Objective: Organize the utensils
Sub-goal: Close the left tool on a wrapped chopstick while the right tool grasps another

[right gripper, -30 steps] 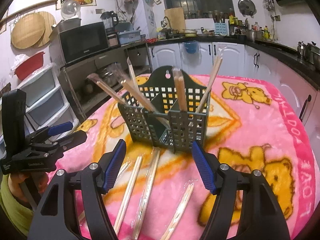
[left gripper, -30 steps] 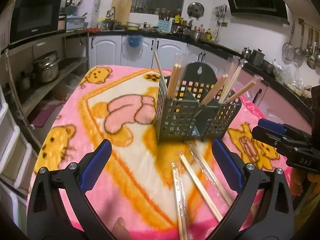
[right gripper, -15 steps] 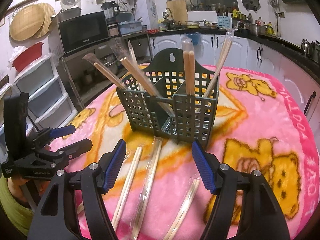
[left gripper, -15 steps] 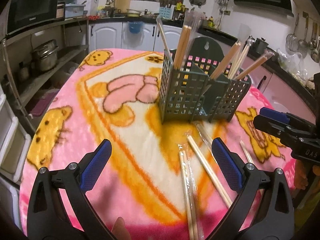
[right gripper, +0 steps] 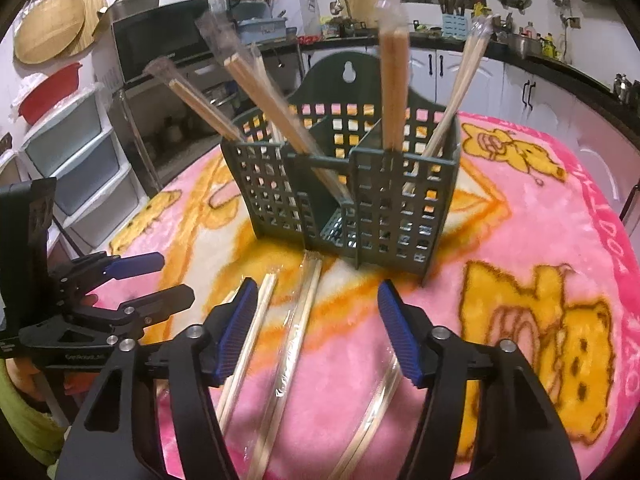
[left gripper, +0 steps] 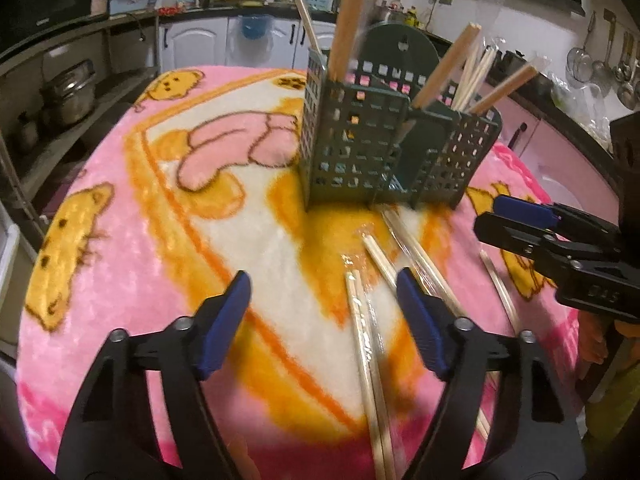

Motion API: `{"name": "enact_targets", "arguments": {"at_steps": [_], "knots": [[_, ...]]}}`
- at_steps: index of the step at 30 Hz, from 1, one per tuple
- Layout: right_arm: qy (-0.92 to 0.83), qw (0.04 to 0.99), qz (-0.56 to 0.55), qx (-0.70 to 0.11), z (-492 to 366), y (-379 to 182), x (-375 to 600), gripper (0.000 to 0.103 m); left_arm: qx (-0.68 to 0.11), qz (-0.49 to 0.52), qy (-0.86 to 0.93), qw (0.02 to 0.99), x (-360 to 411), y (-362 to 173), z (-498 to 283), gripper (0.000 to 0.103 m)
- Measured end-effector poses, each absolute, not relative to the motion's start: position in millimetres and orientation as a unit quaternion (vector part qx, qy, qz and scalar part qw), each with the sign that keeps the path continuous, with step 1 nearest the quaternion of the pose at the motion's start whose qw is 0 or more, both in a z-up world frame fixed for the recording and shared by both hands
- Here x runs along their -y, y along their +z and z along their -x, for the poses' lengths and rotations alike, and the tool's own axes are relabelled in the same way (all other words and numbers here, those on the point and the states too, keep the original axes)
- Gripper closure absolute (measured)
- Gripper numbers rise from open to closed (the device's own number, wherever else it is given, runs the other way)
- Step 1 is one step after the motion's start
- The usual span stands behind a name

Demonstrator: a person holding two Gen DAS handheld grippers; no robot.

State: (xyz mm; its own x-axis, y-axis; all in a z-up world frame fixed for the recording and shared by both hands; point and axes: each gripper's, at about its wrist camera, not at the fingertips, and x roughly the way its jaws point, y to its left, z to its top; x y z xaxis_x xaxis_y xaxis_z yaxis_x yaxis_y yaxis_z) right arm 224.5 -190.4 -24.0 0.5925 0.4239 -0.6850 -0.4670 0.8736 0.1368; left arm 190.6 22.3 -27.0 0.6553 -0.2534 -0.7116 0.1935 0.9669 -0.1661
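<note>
A dark green slotted utensil caddy [left gripper: 360, 148] [right gripper: 340, 184] stands upright on the pink blanket and holds several wrapped chopstick pairs. More wrapped chopstick pairs [left gripper: 368, 344] [right gripper: 296, 332] lie loose on the blanket in front of it. My left gripper [left gripper: 324, 300] is open and empty, low over the blanket, with one loose pair between its fingers. My right gripper [right gripper: 316, 308] is open and empty, just above the loose pairs in front of the caddy. Each gripper shows in the other's view: the right one [left gripper: 560, 236], the left one [right gripper: 128, 284].
The pink cartoon blanket [left gripper: 160, 208] [right gripper: 540, 208] covers a round table. Kitchen counters, white cabinets [right gripper: 472, 72] and a microwave [right gripper: 160, 44] ring the room. Plastic drawers [right gripper: 72, 160] stand at the left. Ladles hang on the wall [left gripper: 600, 60].
Both grippers have moved forward and down toward the caddy and the loose chopsticks. Both stay open and empty.
</note>
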Motion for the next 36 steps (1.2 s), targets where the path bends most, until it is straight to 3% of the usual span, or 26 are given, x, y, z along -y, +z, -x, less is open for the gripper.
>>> {"name": "enact_targets", "arguments": {"at_steps": [3, 12, 26, 36], "knots": [[0.251, 0.888, 0.036, -0.385, -230.2, -30.6, 185.8, 0.047, -0.408, 0.039, -0.134, 0.902, -17.9, -32.6, -192.9, 0.057], [0.255, 0.877, 0.062, -0.402, -242.6, -44.6, 173.6, 0.056, -0.44, 0.047, -0.161, 0.882, -7.8, -47.7, -201.6, 0.077], [0.254, 0.864, 0.097, -0.424, -266.3, -64.7, 149.0, 0.067, -0.458, 0.054, -0.156, 0.874, -9.2, -54.4, -218.2, 0.083], [0.246, 0.859, 0.1, -0.437, -281.1, -75.0, 137.9, 0.07, -0.465, 0.044, -0.153, 0.871, -9.1, -53.5, -229.0, 0.083]]}}
